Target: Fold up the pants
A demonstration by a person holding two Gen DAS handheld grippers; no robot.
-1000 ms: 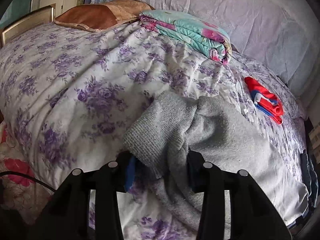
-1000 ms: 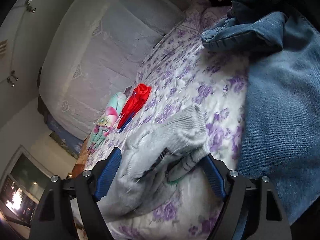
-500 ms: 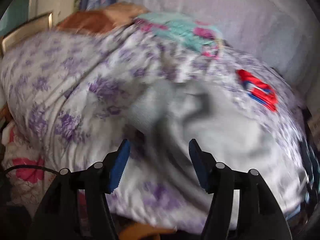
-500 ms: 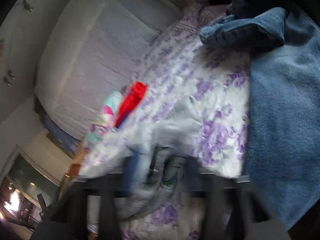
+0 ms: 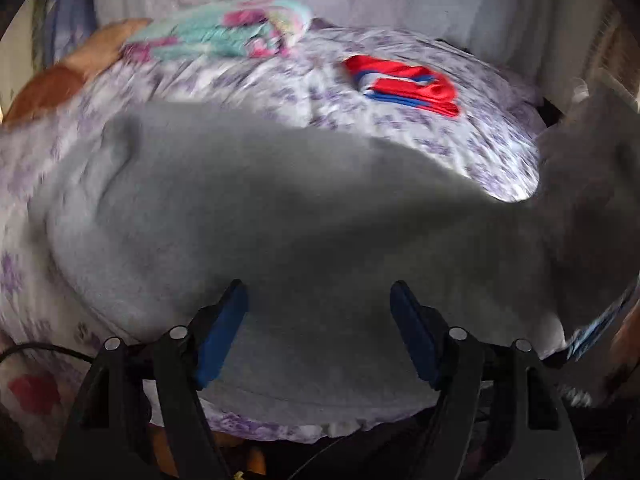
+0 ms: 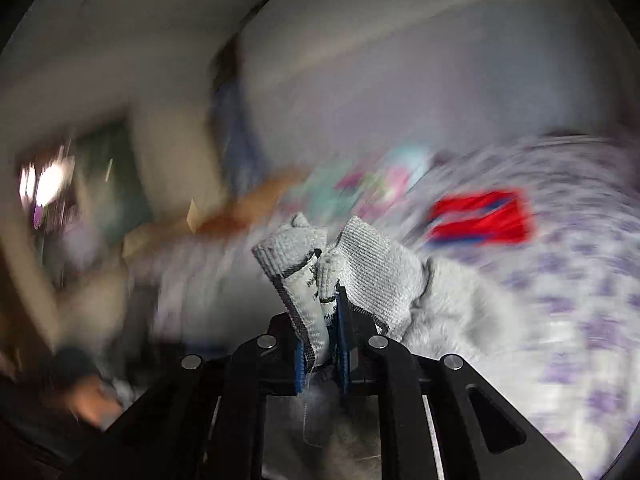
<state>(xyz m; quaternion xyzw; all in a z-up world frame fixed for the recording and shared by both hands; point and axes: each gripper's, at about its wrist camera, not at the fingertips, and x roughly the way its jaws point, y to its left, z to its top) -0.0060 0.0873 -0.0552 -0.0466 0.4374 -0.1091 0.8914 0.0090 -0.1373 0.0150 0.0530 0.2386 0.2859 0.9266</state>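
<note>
The grey pants (image 5: pixel 256 208) lie spread across the floral bedspread (image 5: pixel 432 136), blurred by motion. My left gripper (image 5: pixel 320 320) is open, its blue-padded fingers (image 5: pixel 218 332) wide apart above the grey cloth near the bed's near edge, holding nothing. In the right wrist view my right gripper (image 6: pixel 325 320) is shut on the ribbed waistband of the pants (image 6: pixel 360 264), which sticks up bunched between the pads; the rest of the grey cloth trails to the right.
Folded red and blue clothing (image 5: pixel 404 84) lies on the bed beyond the pants, also in the right wrist view (image 6: pixel 480 220). A folded teal floral blanket (image 5: pixel 224 32) and a brown pillow (image 5: pixel 52 84) sit at the head. The white headboard stands behind.
My right gripper closed on the waistband and swung it up and around. My left gripper let go of the grey cloth, opened wide and pulled back; the pants now lie spread out.
</note>
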